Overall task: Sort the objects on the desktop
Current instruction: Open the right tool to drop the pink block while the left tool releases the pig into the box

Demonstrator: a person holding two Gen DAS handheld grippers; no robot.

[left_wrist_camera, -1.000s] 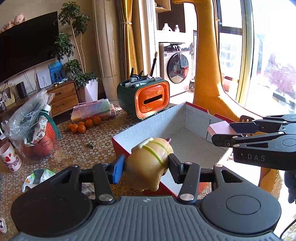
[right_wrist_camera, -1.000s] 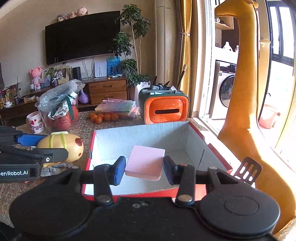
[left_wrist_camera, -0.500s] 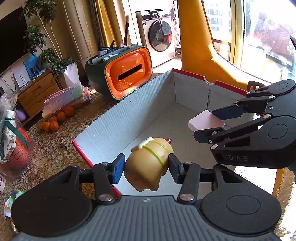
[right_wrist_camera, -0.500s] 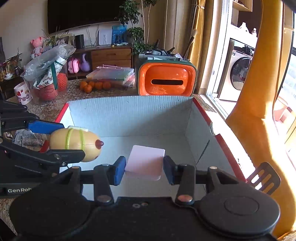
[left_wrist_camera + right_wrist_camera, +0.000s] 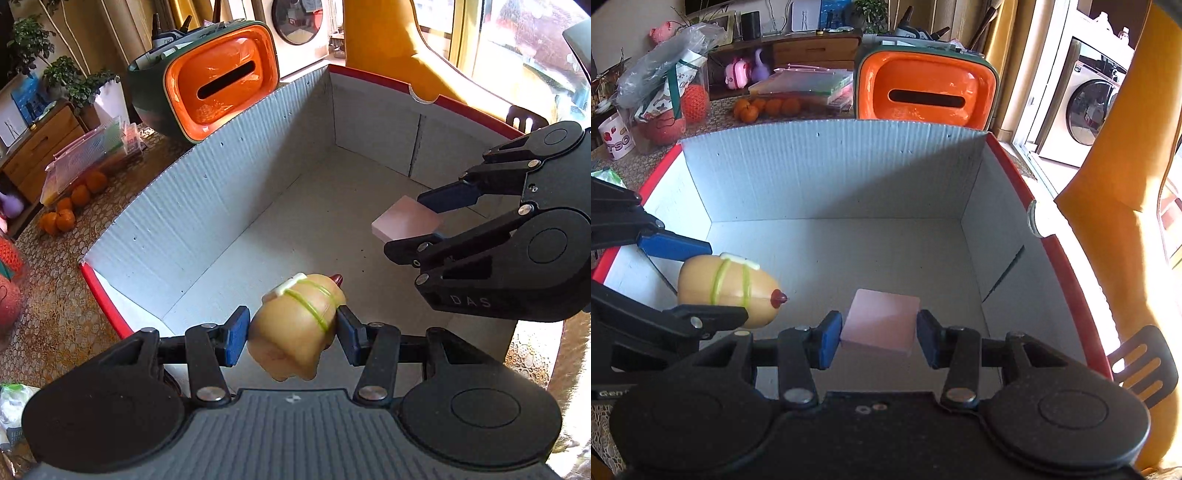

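My left gripper point(image 5: 292, 335) is shut on a tan toy figure point(image 5: 295, 325) with green bands and a red tip, held over the near left part of the open cardboard box point(image 5: 221, 177). The toy also shows in the right wrist view point(image 5: 727, 290). My right gripper point(image 5: 880, 338) is shut on a pink block point(image 5: 881, 321), held inside the box above its floor, to the right of the toy. The block also shows in the left wrist view point(image 5: 404, 221). The box point(image 5: 831, 162) has grey inner walls and a red rim, with nothing lying on its floor.
An orange and green tissue holder point(image 5: 925, 94) stands behind the box. Oranges point(image 5: 768, 107), a stack of plastic folders point(image 5: 805, 83) and a bag of items point(image 5: 665, 92) lie at the back left. A black slotted spatula point(image 5: 1141, 363) sticks up right of the box.
Both grippers have moved forward and down over the box with their objects still held. The toy and the pink block now hang inside the box walls.
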